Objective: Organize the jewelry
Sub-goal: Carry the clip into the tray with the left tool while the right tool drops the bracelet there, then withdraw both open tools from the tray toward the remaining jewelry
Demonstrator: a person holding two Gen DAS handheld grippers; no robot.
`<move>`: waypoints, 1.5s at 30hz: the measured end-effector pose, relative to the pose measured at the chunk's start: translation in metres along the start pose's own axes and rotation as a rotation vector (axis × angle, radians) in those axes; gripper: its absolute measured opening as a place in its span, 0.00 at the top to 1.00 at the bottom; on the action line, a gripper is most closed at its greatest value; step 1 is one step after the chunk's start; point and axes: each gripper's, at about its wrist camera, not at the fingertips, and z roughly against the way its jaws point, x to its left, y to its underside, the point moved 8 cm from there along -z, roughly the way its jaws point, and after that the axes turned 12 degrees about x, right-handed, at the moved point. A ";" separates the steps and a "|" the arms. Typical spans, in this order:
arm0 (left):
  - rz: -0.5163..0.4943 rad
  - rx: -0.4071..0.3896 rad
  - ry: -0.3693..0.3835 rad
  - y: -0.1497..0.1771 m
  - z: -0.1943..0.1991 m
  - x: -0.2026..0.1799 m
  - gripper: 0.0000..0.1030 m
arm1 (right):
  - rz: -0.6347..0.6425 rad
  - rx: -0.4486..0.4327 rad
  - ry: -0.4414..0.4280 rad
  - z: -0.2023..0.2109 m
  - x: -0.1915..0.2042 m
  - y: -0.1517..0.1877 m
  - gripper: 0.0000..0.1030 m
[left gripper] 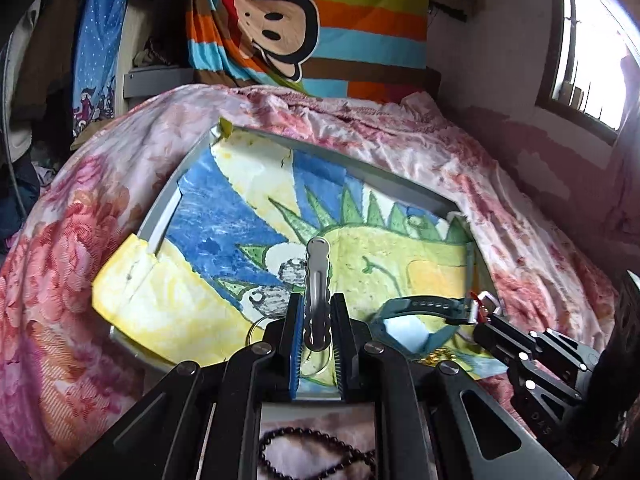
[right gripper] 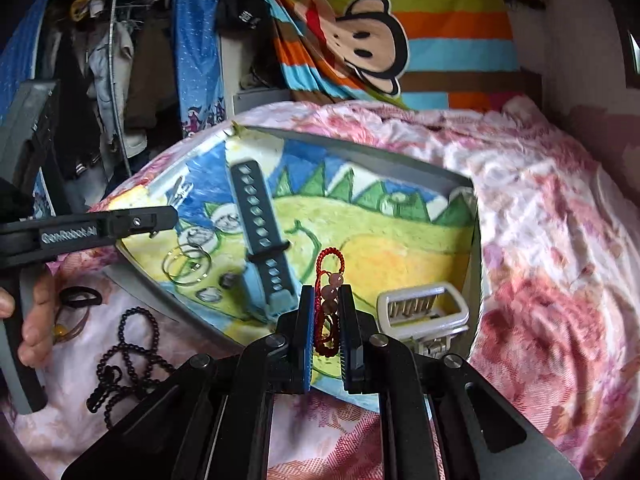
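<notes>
Where gripper [left gripper: 317, 354] clamps, clip [left gripper: 317, 280] hides.

One watch [right gripper: 260, 232], perhaps three rings [right gripper: 186, 266], one claw clip [right gripper: 424, 310].

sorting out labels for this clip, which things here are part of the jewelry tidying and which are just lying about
Part of the job:
- hair clip in the left claw
- red bracelet in the right claw
- tray
- watch strap
- rings
- white claw clip
- black bead necklace

Lying about:
- floral quilt
- striped monkey blanket
- hanging clothes
</notes>
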 end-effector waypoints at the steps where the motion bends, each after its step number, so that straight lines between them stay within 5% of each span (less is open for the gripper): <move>1: -0.006 0.012 -0.014 0.001 -0.005 0.000 0.88 | 0.000 0.008 -0.001 -0.004 0.000 0.001 0.91; 8: -0.032 0.086 -0.047 0.009 -0.030 -0.007 0.88 | -0.002 0.049 -0.004 -0.022 -0.007 0.010 0.91; 21: 0.036 0.161 0.011 0.012 -0.038 0.001 0.87 | -0.010 0.067 -0.005 -0.024 -0.007 0.016 0.88; 30: 0.054 0.164 0.006 0.012 -0.024 0.005 0.78 | -0.004 0.018 0.019 -0.004 -0.006 0.015 0.61; 32: 0.053 0.163 0.005 0.012 -0.018 0.004 0.74 | -0.011 0.009 0.027 0.003 -0.007 0.016 0.54; 36: 0.069 0.122 0.011 0.011 0.001 0.002 0.34 | -0.023 -0.012 0.038 0.020 -0.009 0.014 0.46; 41: 0.085 0.090 0.004 0.010 0.027 0.002 0.27 | -0.008 -0.067 0.061 0.053 -0.004 0.006 0.30; 45: 0.095 -0.002 -0.010 0.009 0.064 0.006 0.07 | 0.013 -0.121 0.070 0.083 0.006 -0.001 0.23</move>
